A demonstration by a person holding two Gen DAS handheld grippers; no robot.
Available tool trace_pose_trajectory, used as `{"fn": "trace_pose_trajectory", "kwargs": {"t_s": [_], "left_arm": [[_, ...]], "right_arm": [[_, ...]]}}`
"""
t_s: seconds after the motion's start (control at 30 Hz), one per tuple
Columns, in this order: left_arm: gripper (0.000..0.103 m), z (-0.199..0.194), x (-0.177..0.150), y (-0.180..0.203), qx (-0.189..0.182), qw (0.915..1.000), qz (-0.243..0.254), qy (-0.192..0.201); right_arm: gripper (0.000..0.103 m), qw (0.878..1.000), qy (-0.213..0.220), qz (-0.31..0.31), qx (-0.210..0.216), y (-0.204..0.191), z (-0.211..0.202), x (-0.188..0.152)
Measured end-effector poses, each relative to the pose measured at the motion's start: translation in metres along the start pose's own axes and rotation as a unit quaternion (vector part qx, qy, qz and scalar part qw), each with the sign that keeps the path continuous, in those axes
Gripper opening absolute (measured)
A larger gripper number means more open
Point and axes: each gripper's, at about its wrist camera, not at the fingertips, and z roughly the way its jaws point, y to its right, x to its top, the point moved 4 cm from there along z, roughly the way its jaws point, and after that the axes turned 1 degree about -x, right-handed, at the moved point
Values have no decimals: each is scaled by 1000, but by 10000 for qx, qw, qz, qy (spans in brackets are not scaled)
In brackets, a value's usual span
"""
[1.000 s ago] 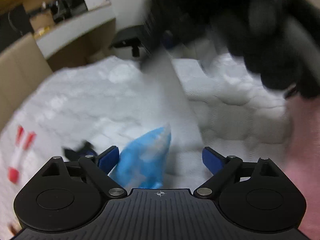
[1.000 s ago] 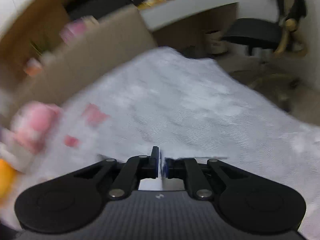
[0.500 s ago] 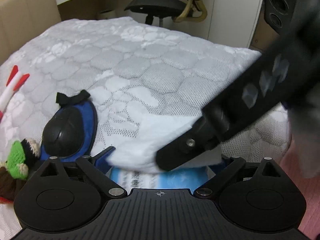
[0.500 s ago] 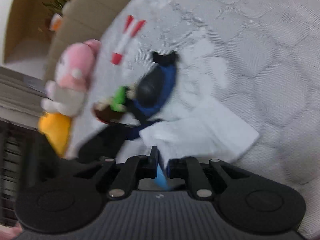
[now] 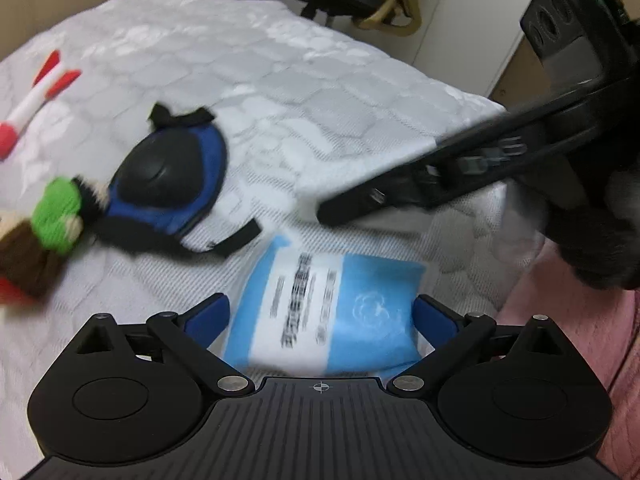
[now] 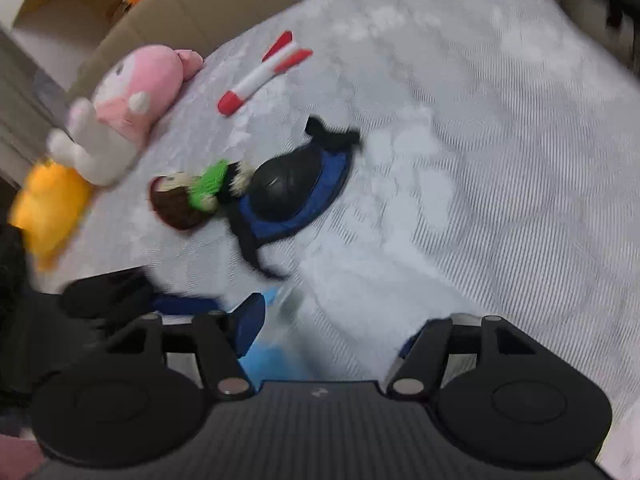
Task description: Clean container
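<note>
- Left wrist view: my left gripper [image 5: 320,316] has its jaws spread wide and they have just been opening further; the blue-and-white wipe packet [image 5: 328,312] lies flat between the blue pads, which do not seem to press on it, so I judge it let go rather than held.
- The packet sits on the quilted white mattress [image 5: 280,80], close to its near edge, just ahead of my left tool.
- My right gripper [image 5: 320,212] reaches in from the right side of this view, its tip low over the mattress just beyond the packet's far end; a small white scrap shows at the tip, too blurred to say what it is or whether it is gripped.
- Right wrist view: the right gripper [image 6: 332,328] has just been opening and now stands partly spread; a blurred blue patch, probably the packet, sits close under the left pad, and I cannot tell whether anything lies between the pads.
- How far along: no container shows in either view, so I judge the cleaning itself not begun; this looks like the getting-a-wipe stage, with finding and wiping the container left.
- Farther in toward the mattress's middle lie a blue-and-black pad [image 5: 168,184], a knitted doll [image 6: 188,200], a red-and-white toy [image 6: 264,76] and a pink plush [image 6: 128,104].
</note>
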Motion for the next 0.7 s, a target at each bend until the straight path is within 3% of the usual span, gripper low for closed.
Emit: {"fn": "trace_pose_trajectory", "kwargs": {"t_s": [0.07, 0.13, 0.17, 0.2, 0.27, 0.37, 0.47, 0.57, 0.67, 0.7], "left_arm": [[101, -2, -3, -3, -29, 10000, -41, 5], [101, -4, -4, -5, -76, 10000, -42, 10], [101, -6, -4, -5, -116, 9999, 14, 9], [101, -7, -4, -4, -162, 9998, 83, 6], [101, -9, -4, -4, -301, 9994, 166, 10], [102, -4, 0, -7, -573, 9984, -16, -26], [103, 18, 10, -11, -641, 9973, -274, -222], [103, 45, 25, -17, -737, 9950, -494, -459], [103, 56, 45, -6, -691, 9961, -43, -554], [98, 57, 52, -1, -677, 9961, 114, -554]], "right_arm": [[60, 9981, 17, -406, -465, -5, 12, 3], [33, 9955, -179, -633, -685, -5, 23, 1], [13, 9951, -119, -597, -781, -2, 22, 0], [10, 9949, 15, -505, -868, 2, 17, 1], [9, 9953, 260, -185, -920, 13, 5, 6], [9, 9943, 297, 1022, 13, 40, -13, 19], [10, 9767, 365, 1967, 778, 63, -23, 25], [10, 9764, 579, 2032, 451, 74, -28, 25], [10, 9796, 740, 1865, 70, 80, -31, 22], [10, 9798, 763, 1851, 2, 82, -32, 21]]}}
